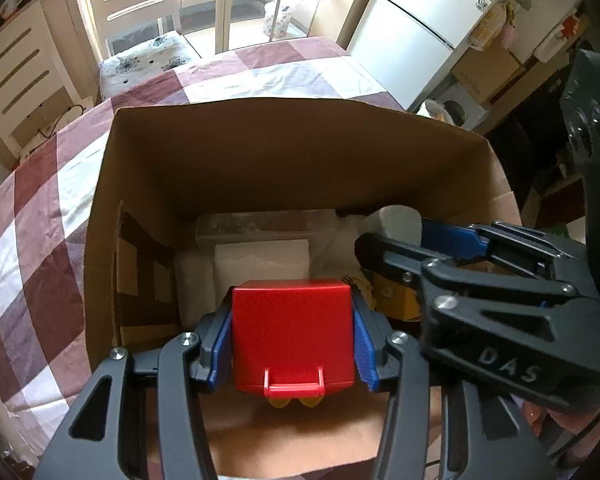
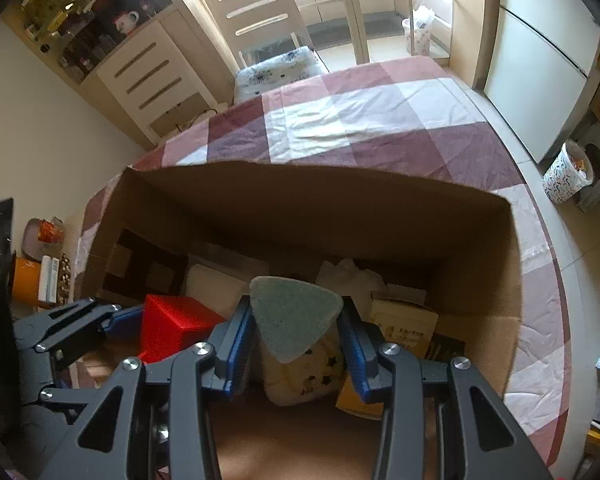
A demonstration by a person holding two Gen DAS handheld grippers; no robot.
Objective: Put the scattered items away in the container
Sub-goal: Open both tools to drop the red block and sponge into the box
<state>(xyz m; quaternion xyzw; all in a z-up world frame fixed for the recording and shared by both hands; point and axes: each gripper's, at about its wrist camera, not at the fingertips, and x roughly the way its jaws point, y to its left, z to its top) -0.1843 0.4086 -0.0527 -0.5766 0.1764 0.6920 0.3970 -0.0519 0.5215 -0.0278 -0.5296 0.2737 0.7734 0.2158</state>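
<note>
- Your left gripper (image 1: 292,344) has its blue pads clamped on both sides of a red box (image 1: 294,334), held inside the open cardboard box (image 1: 300,148) above the things on its floor. Only the left wrist view shows the red box's small handle and two yellow bits poking out under it (what they are, you cannot tell).
- In that same view your right gripper (image 1: 416,240) crosses in from the right edge; its grey load (image 1: 396,218) is mostly hidden behind the fingers.
- The right wrist view shows that load properly: a grey rounded-triangle piece (image 2: 294,316) topping a cream soft item with dark stars (image 2: 304,376), gripped between the right gripper (image 2: 296,340) pads, also inside the box.
- Only the right view shows the small tan carton (image 2: 404,322) with print too small to read on the box floor at right.
- White packets (image 1: 260,260) on the floor are partly covered by the held items.
- The box stands on a checked tablecloth (image 2: 340,120).
</note>
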